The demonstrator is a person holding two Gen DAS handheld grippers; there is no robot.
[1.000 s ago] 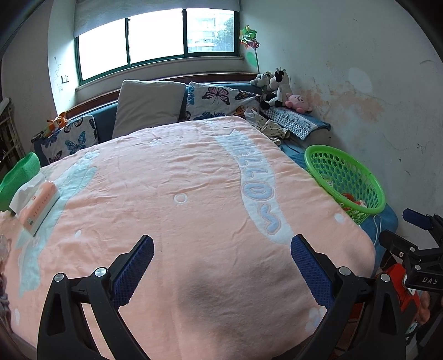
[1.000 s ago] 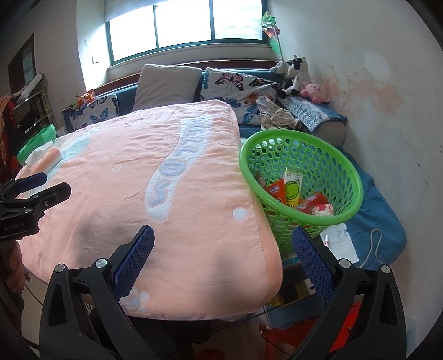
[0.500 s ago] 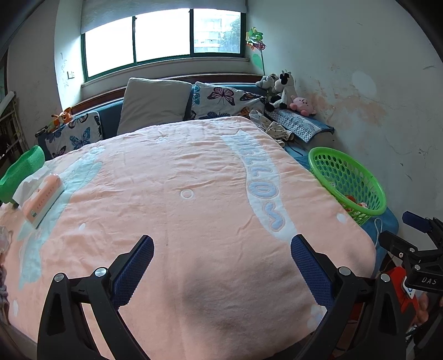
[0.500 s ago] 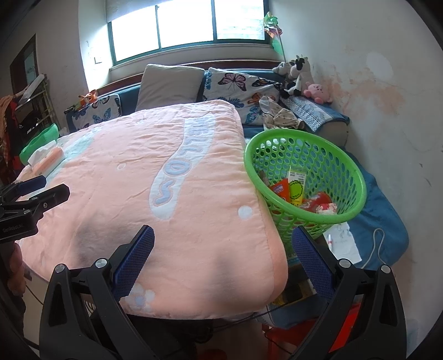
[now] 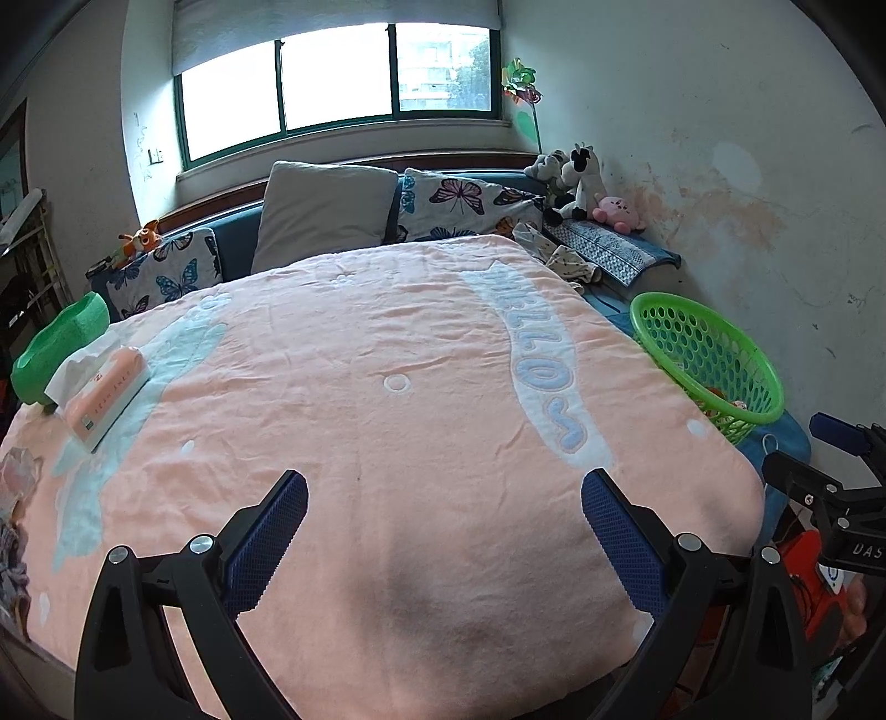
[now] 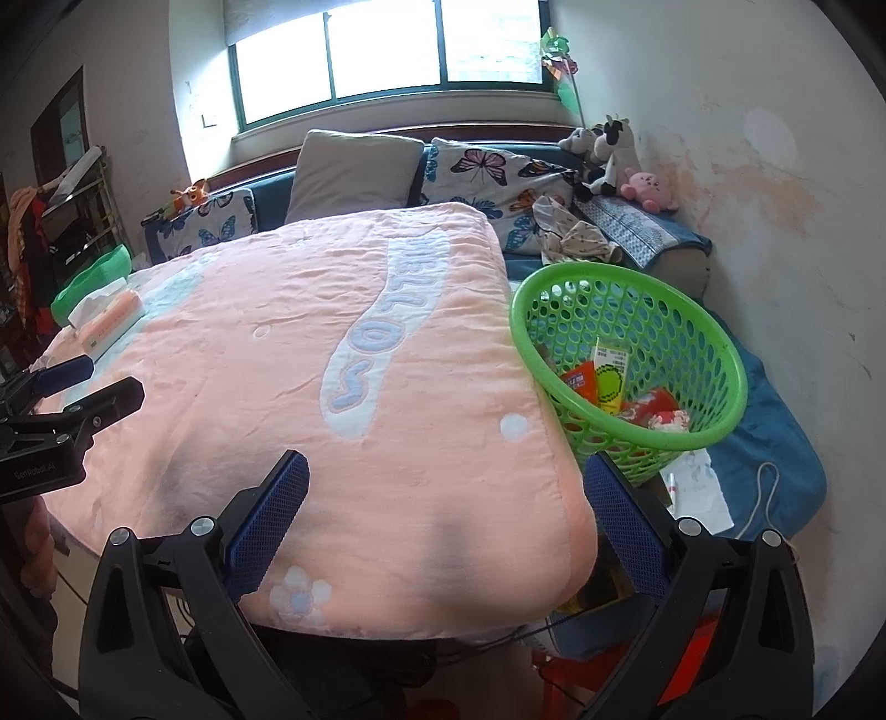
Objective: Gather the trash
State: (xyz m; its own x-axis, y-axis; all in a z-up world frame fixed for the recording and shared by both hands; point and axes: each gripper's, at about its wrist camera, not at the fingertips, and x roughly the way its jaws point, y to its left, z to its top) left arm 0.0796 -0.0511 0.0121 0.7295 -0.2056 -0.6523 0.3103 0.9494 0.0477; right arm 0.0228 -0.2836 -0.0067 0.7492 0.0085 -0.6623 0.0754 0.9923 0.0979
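Right view only: wrappers (image 6: 612,382) lying in basket (image 6: 714,338).
Left view: tissue pack (image 5: 102,396) on blanket (image 5: 360,387).
Left gripper (image 5: 443,531): wide open, empty.
Right gripper (image 6: 446,529): wide open, empty.

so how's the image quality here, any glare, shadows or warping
Left wrist view: window blown out white, fisheye bends the walls, soft gripper shadow on the pink blanket. Right wrist view: same overexposed window, dark corner vignette, green basket and its wrappers sharp.
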